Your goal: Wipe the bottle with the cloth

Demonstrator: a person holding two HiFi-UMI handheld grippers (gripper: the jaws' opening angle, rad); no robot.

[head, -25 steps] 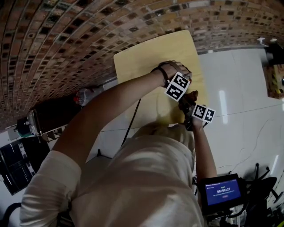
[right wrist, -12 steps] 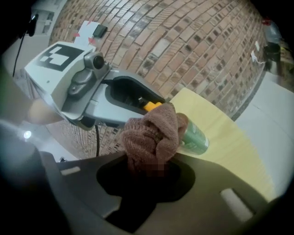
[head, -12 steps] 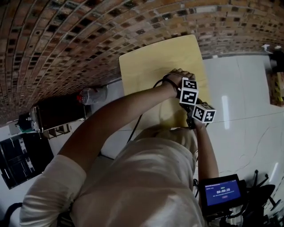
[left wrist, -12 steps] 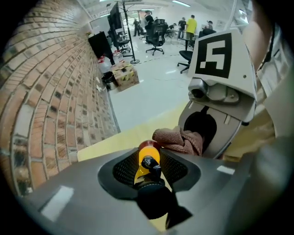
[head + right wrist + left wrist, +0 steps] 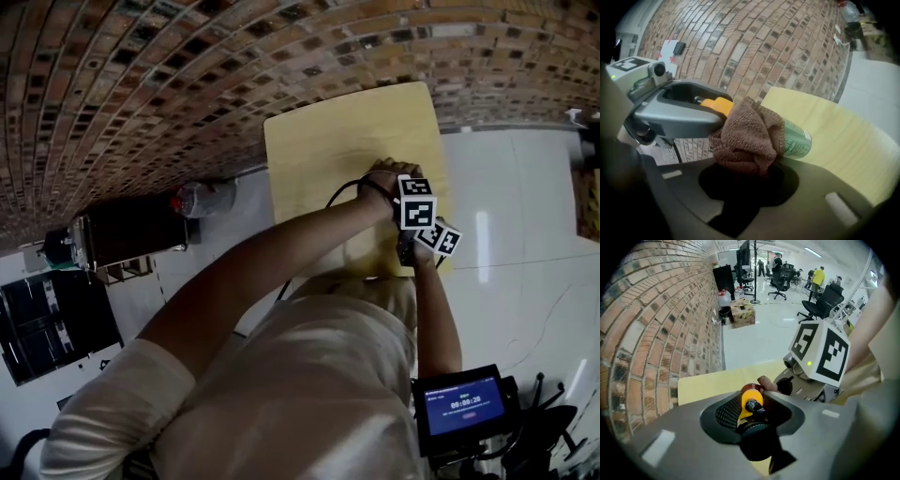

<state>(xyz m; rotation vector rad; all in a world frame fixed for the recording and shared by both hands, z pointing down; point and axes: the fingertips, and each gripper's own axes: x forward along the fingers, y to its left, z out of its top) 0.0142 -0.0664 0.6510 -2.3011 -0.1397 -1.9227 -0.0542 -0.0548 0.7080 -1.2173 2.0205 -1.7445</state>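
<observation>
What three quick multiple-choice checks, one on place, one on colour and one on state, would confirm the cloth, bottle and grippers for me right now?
1. Where is the cloth?
A. Flat on the table.
B. Held by the right gripper against the bottle.
C. On the floor.

2. What colour is the cloth?
A. White.
B. Blue.
C. Brown.

3. What is the left gripper doing?
A. Shut on the bottle's yellow top.
B. Open and empty.
C. Lying on the table.

Answers:
1 B: the right gripper view shows the cloth bunched between its fingers and lying against the green bottle.
2 C: its weave is brown in that view.
3 A: the left gripper view shows its fingers closed round the yellow top.
</observation>
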